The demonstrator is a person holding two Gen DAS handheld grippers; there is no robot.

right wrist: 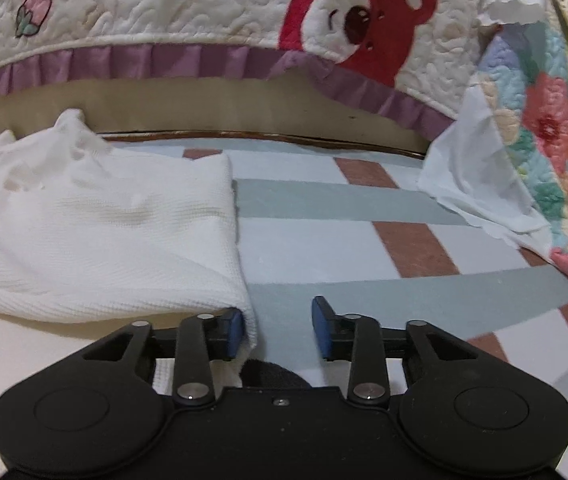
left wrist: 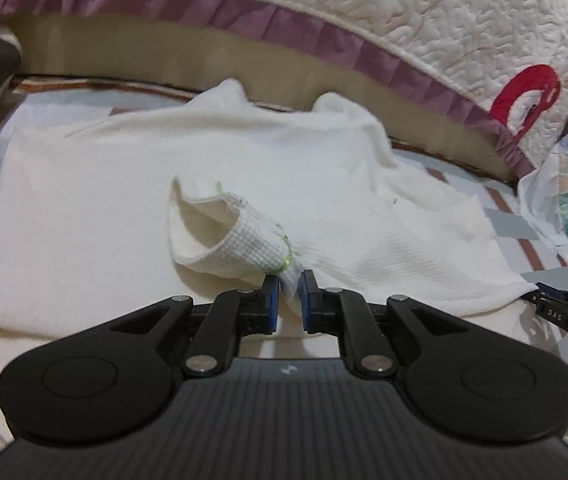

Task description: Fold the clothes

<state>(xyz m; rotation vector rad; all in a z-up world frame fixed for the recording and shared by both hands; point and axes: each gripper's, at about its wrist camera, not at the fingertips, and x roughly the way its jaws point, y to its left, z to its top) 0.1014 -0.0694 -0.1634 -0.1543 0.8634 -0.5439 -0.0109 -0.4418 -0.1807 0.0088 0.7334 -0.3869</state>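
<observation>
The left gripper [left wrist: 288, 300] is pinching a bunched corner of the white garment [left wrist: 212, 160] between its blue-padded fingers [left wrist: 271, 300], which are standing narrow with the cloth squeezed in the gap. That held part is showing a waffle weave and a thin yellow-green stitch line, and it is curling back into a hollow cone over the rest of the cloth. The right gripper [right wrist: 278, 328] is holding nothing: its fingers [right wrist: 321, 326] are standing apart at a middling gap, with the garment's ribbed corner [right wrist: 250, 332] hanging just against the inner face of the left-hand pad.

The garment is lying spread flat on a bed, over a sheet [right wrist: 344, 240] of pale blue, grey and brown checks. On the right gripper's black body, seen from the left wrist, the letters "DAS" [left wrist: 555, 314] are readable. Behind is draping a quilted cream cover [right wrist: 204, 8] with a purple pleated frill, a strawberry and a red bear. A floral patchwork quilt [right wrist: 556, 128] is lying to the right.
</observation>
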